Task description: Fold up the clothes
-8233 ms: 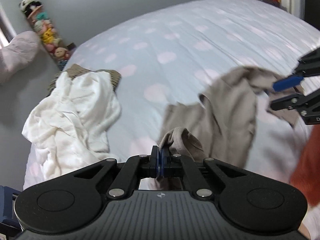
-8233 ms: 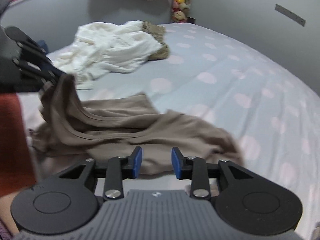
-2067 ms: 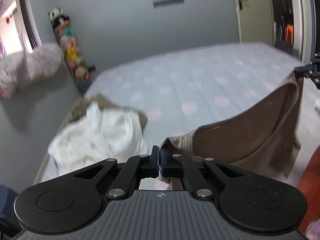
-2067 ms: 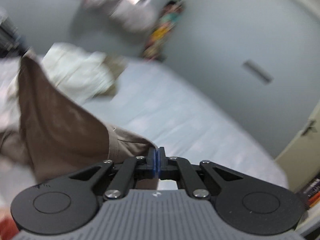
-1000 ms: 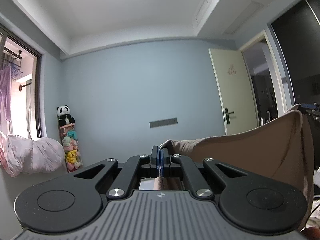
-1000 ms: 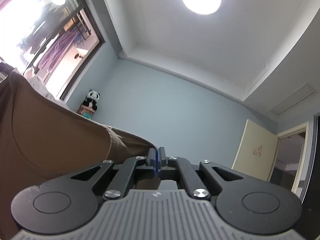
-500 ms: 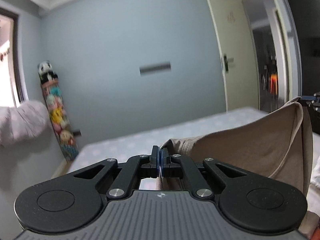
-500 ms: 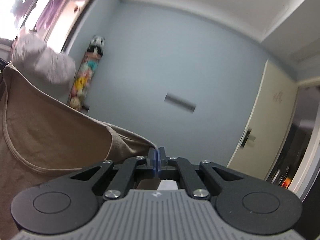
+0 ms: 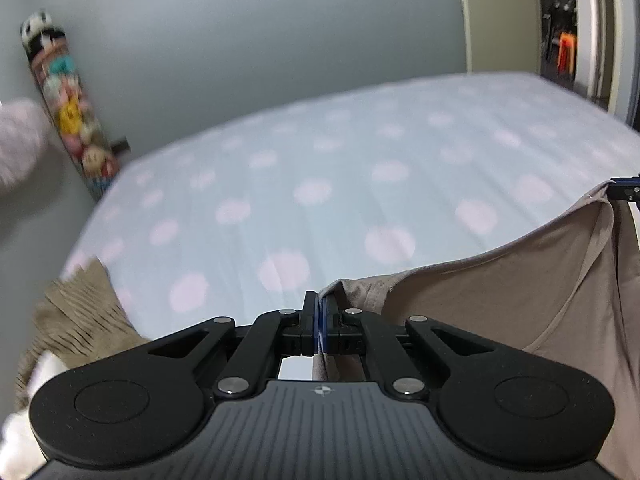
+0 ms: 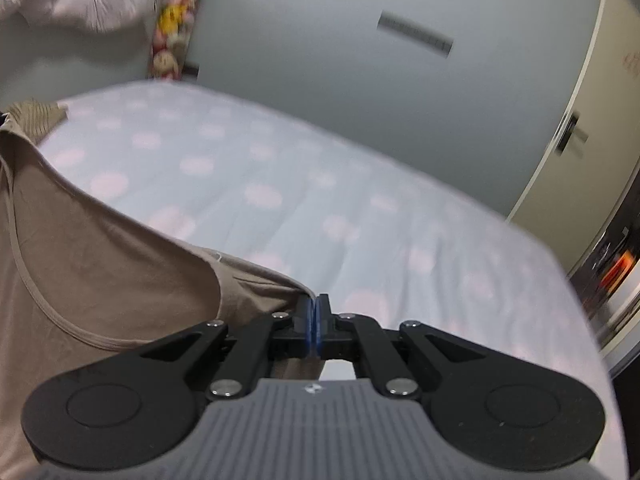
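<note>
Pinching the taupe shirt (image 9: 500, 300) with both closed grippers, left gripper (image 9: 320, 316) and right gripper (image 10: 313, 316), you hold it stretched above the bed's (image 9: 340, 168) near edge.

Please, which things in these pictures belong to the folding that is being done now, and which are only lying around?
Belonging to the job:
- tan top, pinched at each end
- left tongs, shut on it
- right tongs, shut on it
- dotted bed sheet, where it can be laid

Only lying around:
- knitted brown garment
- white cloth
- column of plush toys
- pinkish bundle
</note>
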{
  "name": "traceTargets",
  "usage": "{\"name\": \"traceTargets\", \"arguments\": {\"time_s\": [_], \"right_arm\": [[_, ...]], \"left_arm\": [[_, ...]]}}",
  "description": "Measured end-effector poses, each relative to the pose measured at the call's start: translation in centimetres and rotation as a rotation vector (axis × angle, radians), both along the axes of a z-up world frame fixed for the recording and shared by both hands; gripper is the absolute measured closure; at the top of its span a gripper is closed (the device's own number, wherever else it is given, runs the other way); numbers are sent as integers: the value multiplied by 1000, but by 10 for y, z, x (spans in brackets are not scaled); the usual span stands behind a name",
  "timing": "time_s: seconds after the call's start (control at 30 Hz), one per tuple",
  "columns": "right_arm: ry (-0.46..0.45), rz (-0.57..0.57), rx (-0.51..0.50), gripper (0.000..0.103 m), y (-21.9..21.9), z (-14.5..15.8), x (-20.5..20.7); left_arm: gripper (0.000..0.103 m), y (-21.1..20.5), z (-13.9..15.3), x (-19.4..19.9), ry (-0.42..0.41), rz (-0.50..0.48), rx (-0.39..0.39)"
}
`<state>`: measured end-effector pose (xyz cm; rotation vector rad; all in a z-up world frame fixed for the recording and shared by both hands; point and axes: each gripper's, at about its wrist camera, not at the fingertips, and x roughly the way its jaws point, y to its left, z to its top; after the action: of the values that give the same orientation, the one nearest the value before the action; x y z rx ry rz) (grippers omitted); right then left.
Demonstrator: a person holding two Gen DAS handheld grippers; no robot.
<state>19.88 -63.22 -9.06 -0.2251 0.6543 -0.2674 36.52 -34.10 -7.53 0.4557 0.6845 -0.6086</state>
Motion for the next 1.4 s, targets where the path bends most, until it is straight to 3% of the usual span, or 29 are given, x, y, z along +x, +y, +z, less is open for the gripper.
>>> {"name": "traceTargets", "arguments": {"time_s": [0.2,0.4,0.43,0.53,0.57,0.6,0.67,0.83,1.07,1.4], "right_arm": [[97,-9,64,100,-13,-54,37],[179,-14,84,100,-17,-87,68],[190,-21,93,99,-17,-89,76],[223,-41,131,95,-21,-93,85],[232,-47,147,88,-22,-93,86],[231,-52,160,75,-24,-92,83],[209,-59,164,59,-25,-86,74],[180,-56,190,59,-25,-74,39],[134,-55,253,59,-3,-58,-50],[190,-16,216,58,51,-51,-182]], "left_arm": [[103,-7,-52,24,86,42,15],[100,-12,-77,44,153,86,-17],[95,-12,-80,47,169,94,-31],[83,-13,-87,56,224,127,-76],[82,-11,-87,56,237,138,-91],[80,-8,-86,55,239,144,-102],[73,-2,-82,53,232,147,-114],[69,25,-66,31,227,167,-133],[69,89,-43,-42,182,253,-115],[69,158,-30,-143,130,355,-119]]}}
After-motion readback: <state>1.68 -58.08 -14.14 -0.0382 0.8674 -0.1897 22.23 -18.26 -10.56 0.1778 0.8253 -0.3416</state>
